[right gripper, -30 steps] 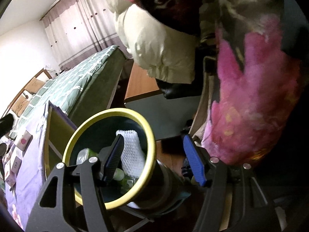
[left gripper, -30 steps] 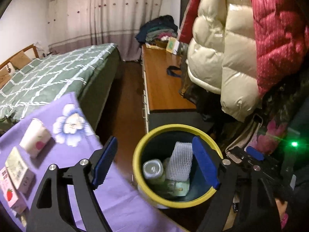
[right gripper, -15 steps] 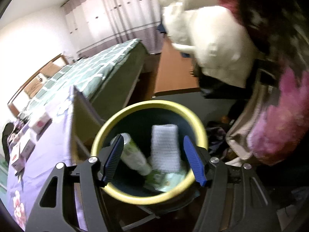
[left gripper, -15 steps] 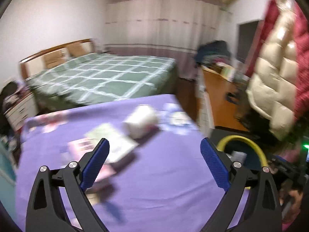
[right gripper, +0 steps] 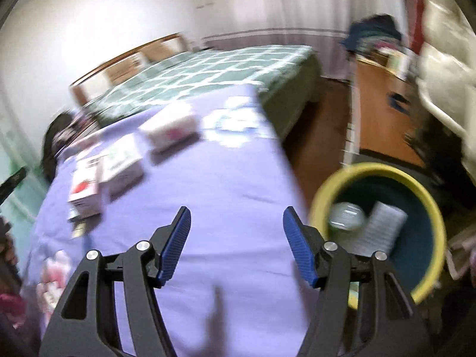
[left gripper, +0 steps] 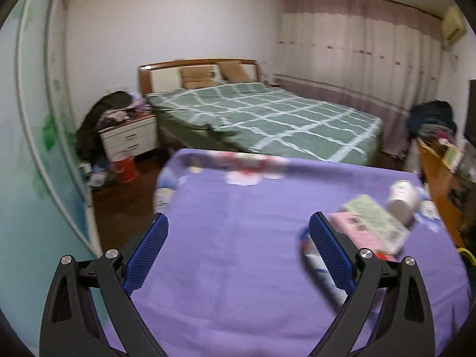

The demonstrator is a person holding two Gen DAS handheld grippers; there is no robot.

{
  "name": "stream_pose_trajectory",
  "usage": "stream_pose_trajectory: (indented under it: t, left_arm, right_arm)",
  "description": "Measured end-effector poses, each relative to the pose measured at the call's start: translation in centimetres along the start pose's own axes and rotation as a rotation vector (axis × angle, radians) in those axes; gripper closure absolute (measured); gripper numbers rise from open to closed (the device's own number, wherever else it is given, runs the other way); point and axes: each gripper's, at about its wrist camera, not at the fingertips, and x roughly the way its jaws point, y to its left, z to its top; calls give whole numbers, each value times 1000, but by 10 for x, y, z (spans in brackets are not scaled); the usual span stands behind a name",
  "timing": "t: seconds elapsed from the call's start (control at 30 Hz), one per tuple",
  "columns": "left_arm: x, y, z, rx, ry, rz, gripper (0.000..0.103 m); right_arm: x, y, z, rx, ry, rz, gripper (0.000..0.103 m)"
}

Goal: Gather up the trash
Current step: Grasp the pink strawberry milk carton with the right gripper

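My left gripper [left gripper: 238, 238] is open and empty above a purple tablecloth [left gripper: 244, 223]. To its right lie a green-white carton [left gripper: 374, 223], a pink box [left gripper: 357, 235] and a white paper cup [left gripper: 401, 197] on its side. My right gripper [right gripper: 236, 232] is open and empty over the same cloth [right gripper: 214, 196]. The yellow-rimmed bin [right gripper: 425, 202] stands to its right with a can [right gripper: 346, 217] and white foam mesh [right gripper: 380, 229] inside. Small boxes [right gripper: 86, 190] and the carton [right gripper: 123, 160] lie at its left.
A green checked bed [left gripper: 261, 119] stands behind the table. A white nightstand [left gripper: 128, 136] and a red bucket [left gripper: 126, 169] are at the left. A wooden cabinet [right gripper: 383, 101] with piled clothes [right gripper: 374, 34] runs along the right, and hanging coats [right gripper: 446, 59] are near the bin.
Both grippers swung left, away from the bin and over the purple table. The left view now faces the bed; the bin has moved to the right of the right view.
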Motion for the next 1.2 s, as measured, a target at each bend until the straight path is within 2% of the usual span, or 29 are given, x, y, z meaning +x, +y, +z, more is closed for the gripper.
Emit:
stream_pose_trajectory:
  t: [0.2, 0.3, 0.5, 0.57, 0.83, 0.93, 1.07, 1.1, 1.13, 1.2]
  left_arm:
    - [18, 28, -15, -29, -27, 67, 9]
    - [28, 26, -18, -23, -12, 80, 8]
    - [34, 39, -22, -76, 10, 126, 5]
    - [36, 44, -23, -96, 20, 138, 5]
    - [37, 49, -27, -112, 40, 146, 5]
    - [38, 46, -28, -102, 43, 140, 5]
    - [37, 37, -28, -79, 47, 124, 5]
    - [37, 35, -28, -75, 45, 121, 5]
    - [36, 33, -28, -69, 41, 118, 5]
    - [34, 31, -29, -63, 35, 113, 5]
  right_arm:
    - [18, 91, 18, -154, 22, 152, 41]
    - [27, 124, 20, -211, 32, 193, 41]
    - [51, 174, 17, -290, 56, 276, 40]
    - [62, 184, 16, -306, 70, 279, 36]
    - [89, 191, 12, -292, 133, 279, 36]
    - [95, 194, 8, -291, 146, 277, 46]
    - [104, 198, 9, -282, 147, 298, 46]
    - [105, 198, 9, -277, 150, 295, 47]
    - [105, 197, 10, -273, 154, 296, 54]
    - [101, 195, 10, -269, 139, 299, 55]
